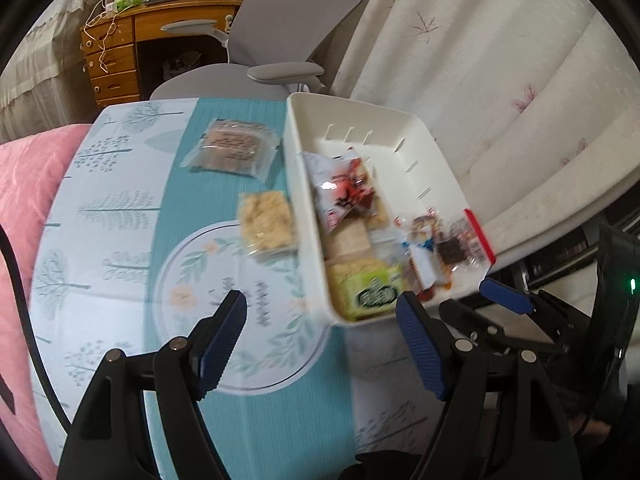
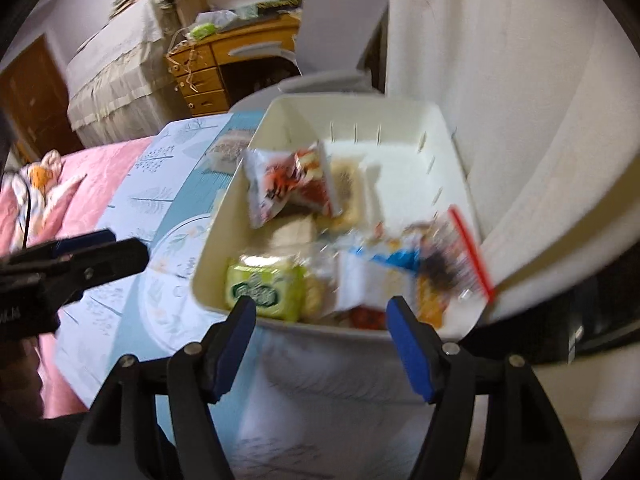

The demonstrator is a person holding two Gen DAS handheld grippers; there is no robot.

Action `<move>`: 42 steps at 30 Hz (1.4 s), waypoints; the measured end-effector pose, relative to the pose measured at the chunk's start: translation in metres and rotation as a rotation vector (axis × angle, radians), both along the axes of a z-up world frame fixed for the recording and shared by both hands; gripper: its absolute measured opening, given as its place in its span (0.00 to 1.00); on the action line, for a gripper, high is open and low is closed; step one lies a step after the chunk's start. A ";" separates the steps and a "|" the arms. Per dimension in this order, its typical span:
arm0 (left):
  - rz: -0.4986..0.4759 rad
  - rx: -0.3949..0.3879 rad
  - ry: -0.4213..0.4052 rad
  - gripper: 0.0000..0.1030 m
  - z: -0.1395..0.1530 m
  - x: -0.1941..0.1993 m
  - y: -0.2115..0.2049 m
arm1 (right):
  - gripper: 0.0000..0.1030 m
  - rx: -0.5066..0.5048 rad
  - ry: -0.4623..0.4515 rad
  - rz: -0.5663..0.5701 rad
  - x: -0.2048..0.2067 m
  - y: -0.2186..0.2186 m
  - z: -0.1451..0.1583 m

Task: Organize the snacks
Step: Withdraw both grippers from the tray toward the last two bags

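Note:
A white bin (image 1: 304, 128) (image 2: 444, 128) stands on the table's right side and holds several snack packets: a red and white bag (image 1: 344, 188) (image 2: 280, 188), a green packet (image 1: 372, 292) (image 2: 264, 288) and a clear bag with a red strip (image 1: 460, 244) (image 2: 452, 256). Two packets lie on the cloth left of the bin: a brown cake (image 1: 232, 148) and a pale crumbly bar (image 1: 266, 222). My left gripper (image 1: 320, 312) is open and empty over the cloth by the bin's near corner. My right gripper (image 2: 322, 312) is open and empty at the bin's near wall.
The table has a teal and white cloth (image 1: 120, 208). A pink quilt (image 1: 24, 184) lies to the left. A grey office chair (image 1: 280, 40) and a wooden desk (image 1: 116, 52) stand behind the table. A white curtain (image 1: 480, 80) hangs to the right.

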State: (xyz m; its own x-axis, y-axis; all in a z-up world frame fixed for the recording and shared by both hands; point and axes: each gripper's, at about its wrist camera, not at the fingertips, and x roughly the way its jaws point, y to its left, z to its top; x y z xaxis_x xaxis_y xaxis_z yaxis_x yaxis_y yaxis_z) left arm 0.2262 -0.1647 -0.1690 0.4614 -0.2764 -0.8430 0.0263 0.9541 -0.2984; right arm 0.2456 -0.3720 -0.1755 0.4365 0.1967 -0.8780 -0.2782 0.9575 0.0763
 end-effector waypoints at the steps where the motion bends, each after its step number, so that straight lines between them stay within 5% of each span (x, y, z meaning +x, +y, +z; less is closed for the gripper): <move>1: -0.009 0.005 0.002 0.74 0.001 -0.004 0.009 | 0.66 0.019 0.020 -0.019 -0.002 0.003 -0.002; 12: -0.106 0.039 0.016 0.77 0.015 -0.028 0.108 | 0.66 0.186 0.137 -0.263 -0.031 0.054 -0.010; 22: -0.227 0.100 0.033 0.80 0.018 -0.007 0.177 | 0.68 0.349 0.223 -0.459 -0.038 0.116 -0.017; 37: -0.242 0.095 0.151 0.80 0.004 0.108 0.190 | 0.84 0.617 0.377 -0.885 -0.006 0.141 -0.059; 42: -0.205 0.077 0.270 0.81 -0.014 0.151 0.183 | 0.85 0.653 0.406 -1.101 0.007 0.139 -0.081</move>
State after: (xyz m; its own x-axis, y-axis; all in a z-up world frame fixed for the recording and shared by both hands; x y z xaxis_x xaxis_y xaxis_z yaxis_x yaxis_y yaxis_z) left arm 0.3774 0.0181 -0.1834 0.1604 -0.2709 -0.9492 0.1500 0.9571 -0.2478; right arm 0.2530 -0.2331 -0.2563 0.3702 0.3443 -0.8628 0.7588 0.4237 0.4946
